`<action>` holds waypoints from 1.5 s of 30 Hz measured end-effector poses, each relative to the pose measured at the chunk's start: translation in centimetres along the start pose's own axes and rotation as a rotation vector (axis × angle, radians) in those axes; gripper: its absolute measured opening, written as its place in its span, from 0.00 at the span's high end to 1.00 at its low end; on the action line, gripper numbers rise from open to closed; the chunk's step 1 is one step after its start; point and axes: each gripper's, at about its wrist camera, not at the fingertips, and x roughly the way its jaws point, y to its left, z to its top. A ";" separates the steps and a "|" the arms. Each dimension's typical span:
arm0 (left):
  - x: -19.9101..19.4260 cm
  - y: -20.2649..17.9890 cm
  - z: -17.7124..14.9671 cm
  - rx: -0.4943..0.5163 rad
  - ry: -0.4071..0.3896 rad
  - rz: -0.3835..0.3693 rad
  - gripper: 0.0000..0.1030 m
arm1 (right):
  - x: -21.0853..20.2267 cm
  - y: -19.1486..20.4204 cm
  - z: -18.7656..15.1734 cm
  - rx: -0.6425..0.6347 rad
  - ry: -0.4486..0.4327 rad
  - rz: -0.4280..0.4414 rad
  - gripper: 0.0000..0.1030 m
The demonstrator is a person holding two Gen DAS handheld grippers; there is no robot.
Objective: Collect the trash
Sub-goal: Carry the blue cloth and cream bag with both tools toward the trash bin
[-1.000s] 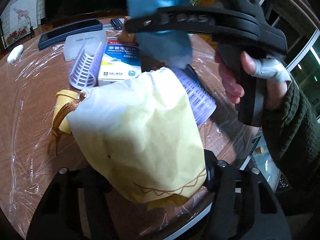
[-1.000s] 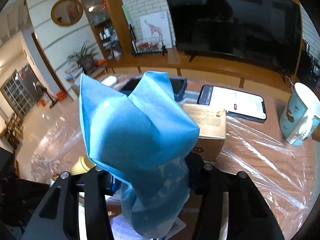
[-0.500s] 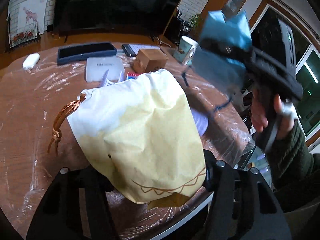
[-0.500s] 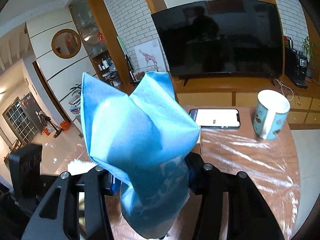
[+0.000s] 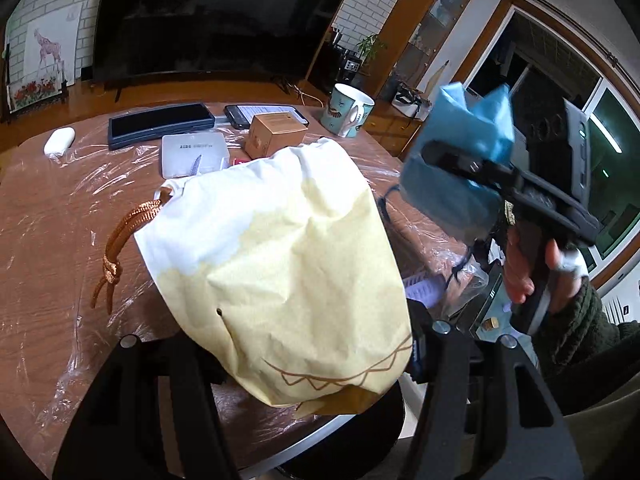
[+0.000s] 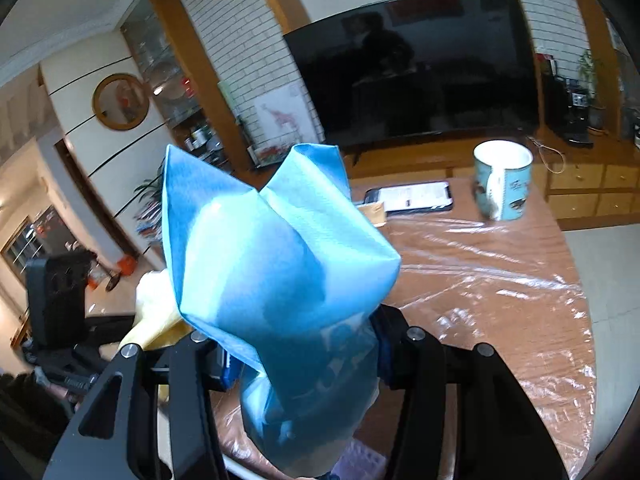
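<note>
My left gripper (image 5: 316, 360) is shut on a pale yellow and white drawstring bag (image 5: 280, 264) with an orange cord (image 5: 120, 240), held above the wooden table (image 5: 52, 216). My right gripper (image 6: 296, 340) is shut on a crumpled blue wrapper (image 6: 272, 264). In the left wrist view the right gripper (image 5: 476, 176) with the blue wrapper (image 5: 456, 164) hangs to the right of the bag, past the table's edge, gripped by a hand (image 5: 528, 264) in a green sleeve. The yellow bag (image 6: 156, 312) shows at the left in the right wrist view.
The plastic-covered table carries a patterned mug (image 5: 350, 110), a small cardboard box (image 5: 276, 134), a phone (image 5: 244, 114), a dark flat case (image 5: 160, 124), a white box (image 5: 194, 154) and a white case (image 5: 59, 141). A large television (image 6: 412, 76) stands behind.
The right gripper with the blue wrapper has swung from above the bag out to the right, off the table's edge. The left gripper has lifted the bag higher, uncovering more of the table.
</note>
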 end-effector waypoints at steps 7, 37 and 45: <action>0.1 -0.4 -0.1 0.005 -0.012 -0.007 0.41 | -1.1 0.8 3.0 -0.012 -0.092 0.028 0.52; 0.3 -1.7 -2.0 0.026 0.006 -0.017 0.41 | 3.0 -3.7 -6.3 0.087 0.129 -0.227 0.52; 0.6 -2.0 -2.0 0.018 0.007 -0.035 0.41 | 0.1 -4.7 -3.6 0.179 -0.002 -0.186 0.52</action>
